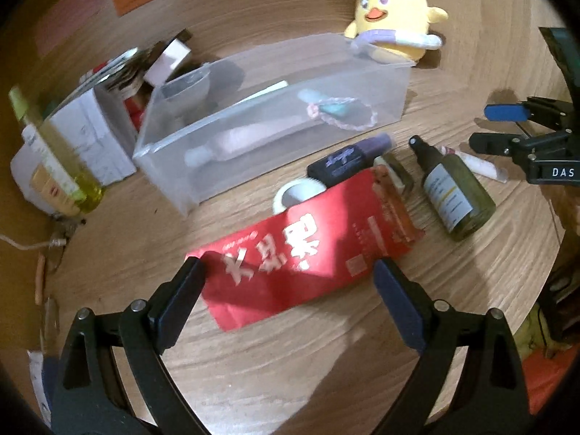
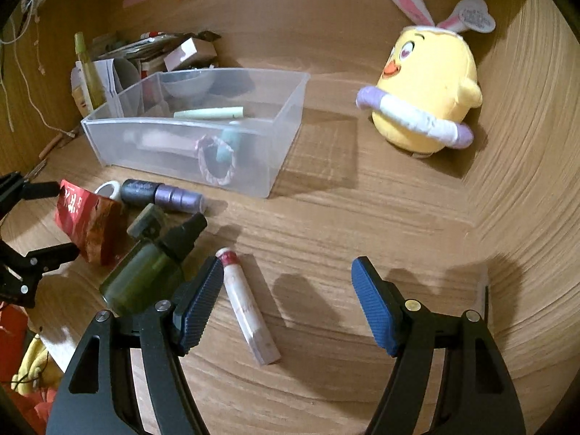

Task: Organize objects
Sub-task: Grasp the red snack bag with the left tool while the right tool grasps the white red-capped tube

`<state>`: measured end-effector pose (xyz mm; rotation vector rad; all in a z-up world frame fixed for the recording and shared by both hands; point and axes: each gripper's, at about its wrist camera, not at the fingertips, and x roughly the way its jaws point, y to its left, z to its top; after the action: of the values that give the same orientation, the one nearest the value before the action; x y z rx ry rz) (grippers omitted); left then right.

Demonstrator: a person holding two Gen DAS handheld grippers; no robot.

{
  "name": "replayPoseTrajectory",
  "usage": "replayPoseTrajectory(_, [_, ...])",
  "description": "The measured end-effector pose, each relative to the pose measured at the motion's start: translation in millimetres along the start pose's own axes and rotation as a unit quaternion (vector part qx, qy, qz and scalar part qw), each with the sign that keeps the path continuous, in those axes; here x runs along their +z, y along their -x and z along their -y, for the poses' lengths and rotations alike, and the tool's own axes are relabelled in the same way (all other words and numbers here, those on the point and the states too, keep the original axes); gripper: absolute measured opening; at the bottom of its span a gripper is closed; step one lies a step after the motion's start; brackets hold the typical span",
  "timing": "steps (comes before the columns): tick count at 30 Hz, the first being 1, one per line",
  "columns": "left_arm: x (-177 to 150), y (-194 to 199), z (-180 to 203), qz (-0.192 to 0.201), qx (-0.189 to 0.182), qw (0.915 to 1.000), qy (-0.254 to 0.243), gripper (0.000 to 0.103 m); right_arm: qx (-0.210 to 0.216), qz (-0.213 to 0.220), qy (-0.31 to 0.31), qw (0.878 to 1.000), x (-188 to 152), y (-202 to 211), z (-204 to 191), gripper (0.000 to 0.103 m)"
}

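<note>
- The left tool (image 1: 288, 282) stands wide open, holding nothing, over a flat red foil packet (image 1: 304, 250) lying on the wooden surface (image 1: 253, 380).
- The right tool (image 2: 286, 290) is open and empty, beside a white lip-balm tube (image 2: 250, 308).
- The clear plastic bin (image 2: 275, 170) sits behind both.

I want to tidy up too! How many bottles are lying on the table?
2: a dark green spray bottle near the red packet, and a purple-capped bottle in front of the clear bin. More may hide in the back clutter.
</note>
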<state>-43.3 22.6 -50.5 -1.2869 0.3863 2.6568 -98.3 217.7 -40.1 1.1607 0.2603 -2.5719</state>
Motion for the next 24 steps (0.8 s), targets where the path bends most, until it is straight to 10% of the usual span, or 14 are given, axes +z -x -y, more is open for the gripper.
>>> replayPoseTrajectory(14, [31.0, -23.2, 28.3, -0.005, -0.031, 0.9959, -0.085, 0.095, 0.045, -0.026, 0.001, 0.999, -5.2, -14.0, -3.2, 0.068])
replayPoseTrajectory(20, [35.8, -35.2, 25.8, -0.009, -0.045, 0.9962, -0.075, 0.095, 0.053, -0.038, -0.003, 0.998, -6.5, -21.2, -2.5, 0.042])
replayPoseTrajectory(24, [31.9, -29.6, 19.9, 0.004, -0.048, 0.9972, -0.056, 0.074, 0.051, -0.036, -0.001, 0.998, -7.5, -20.7, -3.7, 0.026])
